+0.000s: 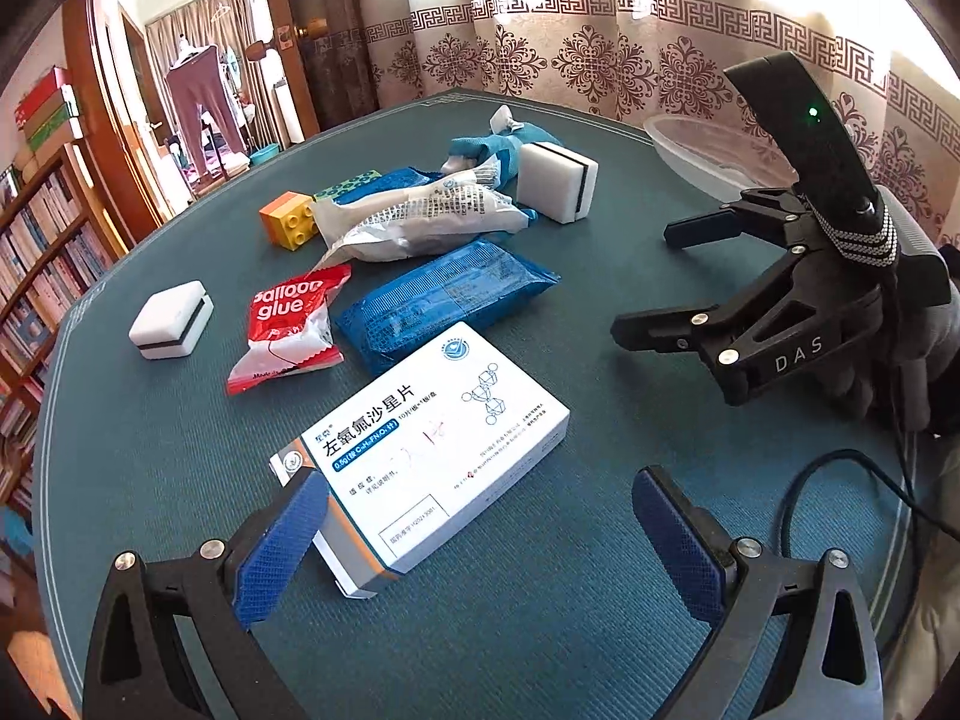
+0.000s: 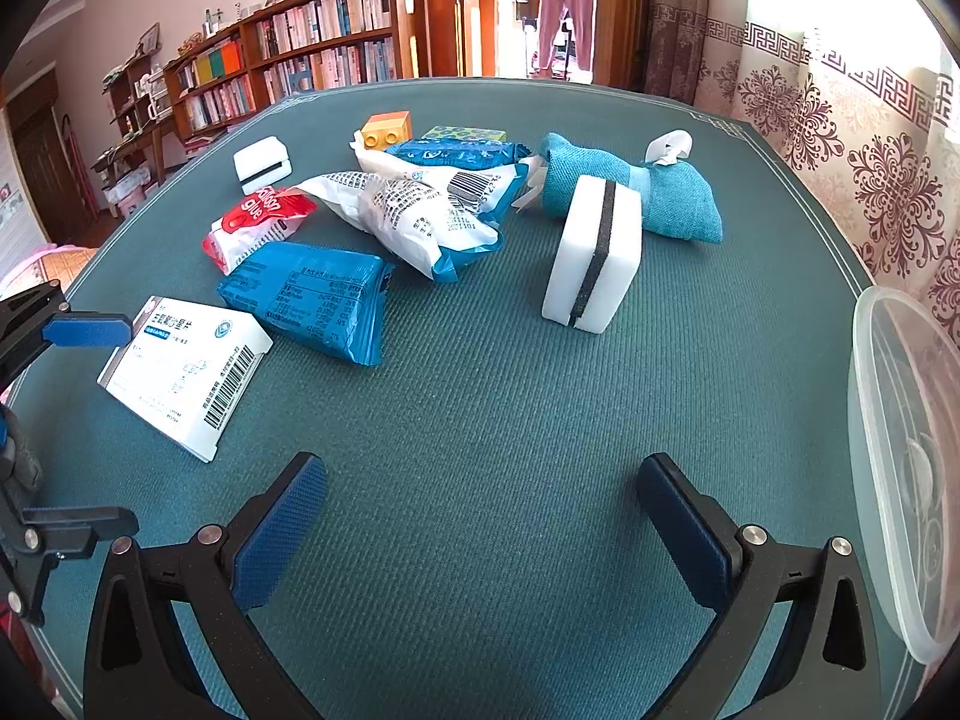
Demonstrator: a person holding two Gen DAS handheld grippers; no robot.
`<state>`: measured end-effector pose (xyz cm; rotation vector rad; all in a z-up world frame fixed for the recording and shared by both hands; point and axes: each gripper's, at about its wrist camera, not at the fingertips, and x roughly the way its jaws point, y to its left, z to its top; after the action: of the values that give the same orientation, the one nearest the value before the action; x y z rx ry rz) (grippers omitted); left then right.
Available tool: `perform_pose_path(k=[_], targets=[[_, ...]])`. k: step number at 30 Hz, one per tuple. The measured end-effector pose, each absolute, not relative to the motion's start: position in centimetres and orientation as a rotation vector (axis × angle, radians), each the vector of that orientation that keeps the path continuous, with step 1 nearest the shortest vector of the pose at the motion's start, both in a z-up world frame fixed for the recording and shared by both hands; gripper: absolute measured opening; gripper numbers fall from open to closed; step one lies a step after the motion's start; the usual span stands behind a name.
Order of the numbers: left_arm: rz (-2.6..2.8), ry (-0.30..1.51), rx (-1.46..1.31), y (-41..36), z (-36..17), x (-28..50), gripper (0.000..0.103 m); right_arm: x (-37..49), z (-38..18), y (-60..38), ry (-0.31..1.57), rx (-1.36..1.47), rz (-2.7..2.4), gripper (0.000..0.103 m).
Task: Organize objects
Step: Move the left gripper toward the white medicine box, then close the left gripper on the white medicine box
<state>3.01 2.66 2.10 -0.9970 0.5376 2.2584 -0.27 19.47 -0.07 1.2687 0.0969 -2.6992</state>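
Observation:
A white medicine box (image 1: 432, 450) lies on the green table just ahead of my open, empty left gripper (image 1: 480, 516); its near corner sits by the left finger. It also shows in the right wrist view (image 2: 186, 372). Beyond it lie a blue packet (image 1: 444, 300), a red balloon glue bag (image 1: 288, 330), a white printed bag (image 1: 414, 216), two white sponges (image 1: 171, 321) (image 1: 558, 180), an orange brick (image 1: 289, 219) and a teal cloth pouch (image 2: 648, 192). My right gripper (image 2: 480, 510) is open and empty over bare table; it also shows in the left wrist view (image 1: 654, 282).
A clear plastic container (image 2: 900, 450) stands at the table's right edge, also in the left wrist view (image 1: 708, 150). A patterned curtain (image 2: 840, 150) hangs behind the table. Bookshelves (image 2: 300, 48) stand beyond the far edge. A black cable (image 1: 840, 480) trails at right.

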Motion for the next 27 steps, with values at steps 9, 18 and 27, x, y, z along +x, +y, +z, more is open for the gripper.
perform_pose_path(k=[9, 18, 27], targets=[[2.269, 0.659, -1.008, 3.3, 0.8, -1.0, 0.103, -0.3, -0.1, 19.5, 0.094, 1.268, -2.700, 0.103], [2.233, 0.577, -1.041, 3.5, 0.4, -1.8, 0.103, -0.4, -0.1, 19.5, 0.087, 1.264, -2.701, 0.103], [2.286, 0.474, -1.082, 3.2, 0.7, 0.0, 0.079, -0.3, -0.1, 19.6, 0.078, 1.260, -2.700, 0.103]])
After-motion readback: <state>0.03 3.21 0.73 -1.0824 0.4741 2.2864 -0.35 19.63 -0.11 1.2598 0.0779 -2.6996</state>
